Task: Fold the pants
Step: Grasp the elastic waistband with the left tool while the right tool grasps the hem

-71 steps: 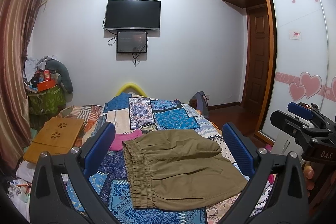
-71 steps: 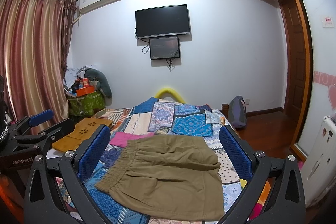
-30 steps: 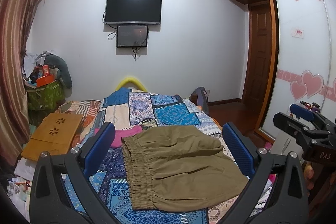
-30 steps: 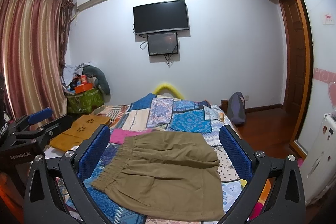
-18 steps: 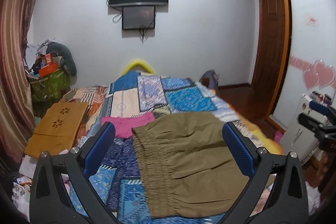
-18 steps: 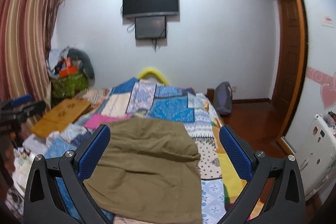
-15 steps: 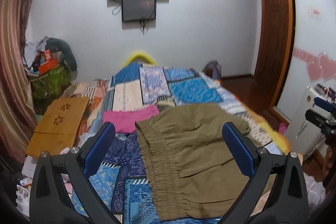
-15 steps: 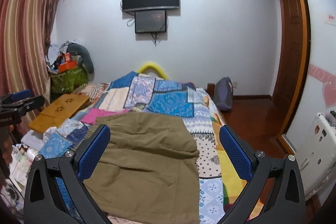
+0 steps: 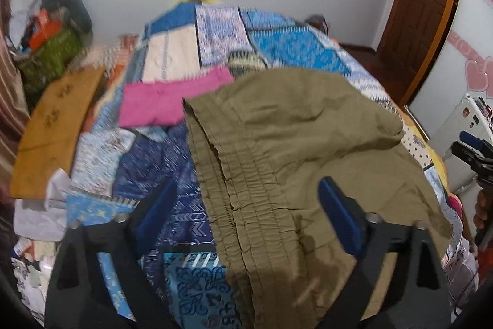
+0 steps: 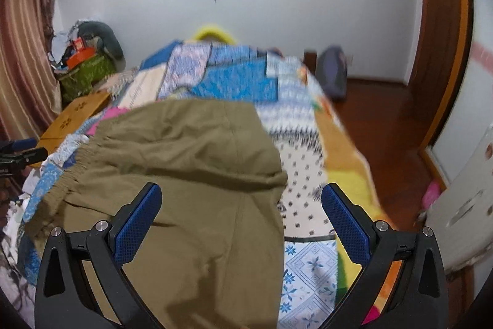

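Observation:
Olive-brown pants lie spread on a patchwork quilt, with the gathered elastic waistband toward the left. My left gripper is open and empty, hovering just above the waistband. My right gripper is open and empty above the right side of the pants, near their right edge. The right gripper also shows at the right edge of the left wrist view.
A pink cloth lies on the quilt beside the waistband. A wooden lap table sits at the bed's left edge, with cluttered bags behind. The wooden floor and a door are right of the bed.
Both grippers have tilted down and moved closer to the pants, which now fill more of each view. Both stay open. The pants have not moved.

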The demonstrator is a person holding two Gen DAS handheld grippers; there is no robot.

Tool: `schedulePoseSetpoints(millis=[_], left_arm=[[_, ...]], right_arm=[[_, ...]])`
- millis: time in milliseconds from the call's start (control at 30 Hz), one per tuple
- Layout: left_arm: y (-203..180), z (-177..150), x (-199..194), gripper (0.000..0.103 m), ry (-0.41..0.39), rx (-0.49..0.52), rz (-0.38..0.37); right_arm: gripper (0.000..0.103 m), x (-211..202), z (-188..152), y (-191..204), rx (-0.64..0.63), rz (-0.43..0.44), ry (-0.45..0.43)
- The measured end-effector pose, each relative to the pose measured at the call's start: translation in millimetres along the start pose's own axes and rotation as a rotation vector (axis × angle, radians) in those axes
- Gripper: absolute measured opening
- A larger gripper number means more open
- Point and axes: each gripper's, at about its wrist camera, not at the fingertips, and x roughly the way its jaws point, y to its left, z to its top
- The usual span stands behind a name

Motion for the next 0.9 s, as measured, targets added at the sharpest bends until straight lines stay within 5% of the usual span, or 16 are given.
schedulePoseSetpoints(millis=[300, 467, 633, 733, 900], left_arm=[[3, -2, 57, 0.056, 0.166, -0.014, -0.112], [2, -2, 66, 0.051, 0.163, 0.006, -0.105], [-6, -1, 67, 0.047, 0.150, 0.074, -0.045], [-7, 2, 68, 0.045, 0.135, 0.111, 0.010], [5, 7, 77, 0.045, 0.163, 0.066, -0.018]], right_arm=[[0.079, 70, -4, -20, -0.046, -0.020, 0.186], [0.045, 107, -12, -21, -0.066, -0.014, 0.298], [0.012, 106, -16, -15, -0.101, -0.014, 0.285], [0.009, 101, -18, -10, -0.126, -0.042, 0.270], [0.008, 98, -22, -13, -0.082, -0.043, 0.272]])
